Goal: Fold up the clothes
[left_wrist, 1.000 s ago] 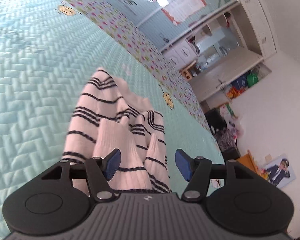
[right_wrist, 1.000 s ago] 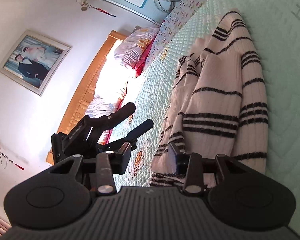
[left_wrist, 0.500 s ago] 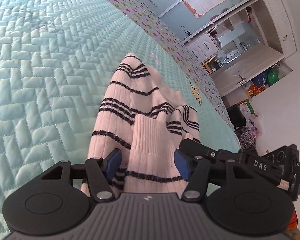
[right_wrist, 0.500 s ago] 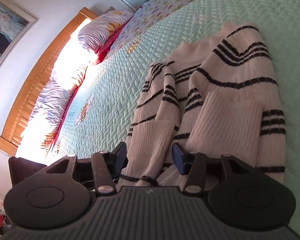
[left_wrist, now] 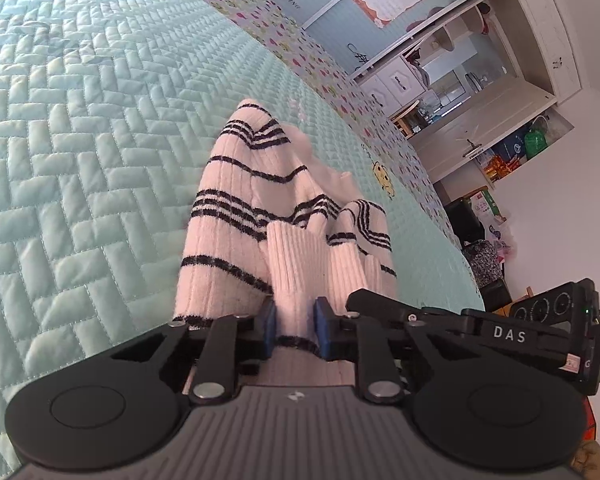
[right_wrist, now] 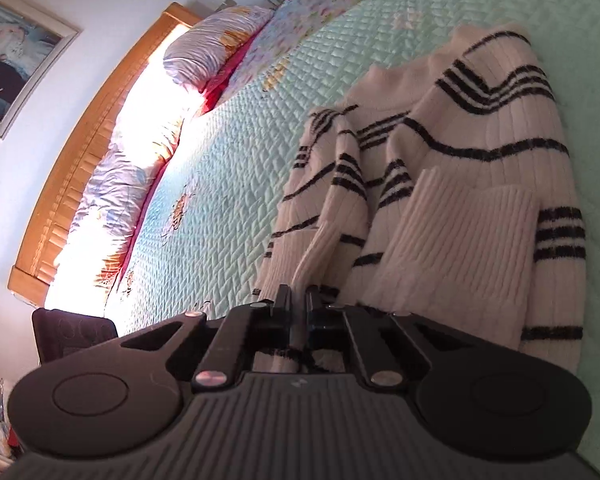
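Striped sweater (left_wrist: 240, 204) lies on the quilted bed (left_wrist: 80, 140), already narrowed lengthwise w/ both sleeves laid down the front, collar at the far end. Left tool (left_wrist: 294, 326) is clamped on the ribbed hem/cuff nearest it; right tool (right_wrist: 298, 308) is pinched nearly closed on the other ribbed cuff edge (right_wrist: 300, 264). Both grips sit close together at the near end. Risks, judging from this: each tool may hold only the cuff layer, not the body hem below, so a lift would drag sleeves loose and undo the lengthwise folds. Knit is thick & stretchy, so uneven pull btwn tools could skew the fold. Quilt may also snag the fuzzy ribbing.
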Motion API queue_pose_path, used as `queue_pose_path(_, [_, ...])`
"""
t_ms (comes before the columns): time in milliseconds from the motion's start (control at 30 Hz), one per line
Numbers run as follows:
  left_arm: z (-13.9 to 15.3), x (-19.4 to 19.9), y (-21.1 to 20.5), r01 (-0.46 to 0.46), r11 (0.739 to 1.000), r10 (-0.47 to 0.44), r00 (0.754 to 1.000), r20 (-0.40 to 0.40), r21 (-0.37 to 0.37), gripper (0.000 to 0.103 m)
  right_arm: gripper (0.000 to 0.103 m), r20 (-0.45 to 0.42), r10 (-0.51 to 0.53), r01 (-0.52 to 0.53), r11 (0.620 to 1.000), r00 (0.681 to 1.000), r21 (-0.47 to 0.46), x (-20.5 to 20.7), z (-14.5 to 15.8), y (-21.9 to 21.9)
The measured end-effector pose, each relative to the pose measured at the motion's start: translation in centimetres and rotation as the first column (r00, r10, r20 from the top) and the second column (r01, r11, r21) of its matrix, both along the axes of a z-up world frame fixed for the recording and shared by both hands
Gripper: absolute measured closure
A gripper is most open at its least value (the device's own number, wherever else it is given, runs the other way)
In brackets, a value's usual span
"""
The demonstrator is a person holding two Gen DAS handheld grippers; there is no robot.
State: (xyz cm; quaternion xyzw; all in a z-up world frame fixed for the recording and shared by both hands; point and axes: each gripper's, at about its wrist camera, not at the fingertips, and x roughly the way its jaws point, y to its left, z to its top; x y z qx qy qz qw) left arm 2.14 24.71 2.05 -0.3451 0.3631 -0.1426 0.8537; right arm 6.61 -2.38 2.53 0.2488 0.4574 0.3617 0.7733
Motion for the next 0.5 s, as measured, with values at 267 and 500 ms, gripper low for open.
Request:
queue_pose_path(267, [4.2,1.0,-1.1,0.011,0.997,-0.023,0.990,0.137,0.082,0.093,0.096,0.149,-0.059,0.054,0.998,0.987,0.034,0.5,2.6,-0.7])
queue_pose_path(500, [1.8,2.6,-1.9,0.002,0.982,-0.016,0.997,0.076,0.188,0.093,0.096,0.079,-0.084,0.086,0.996,0.993,-0.023,3.4,-1.0,0.4])
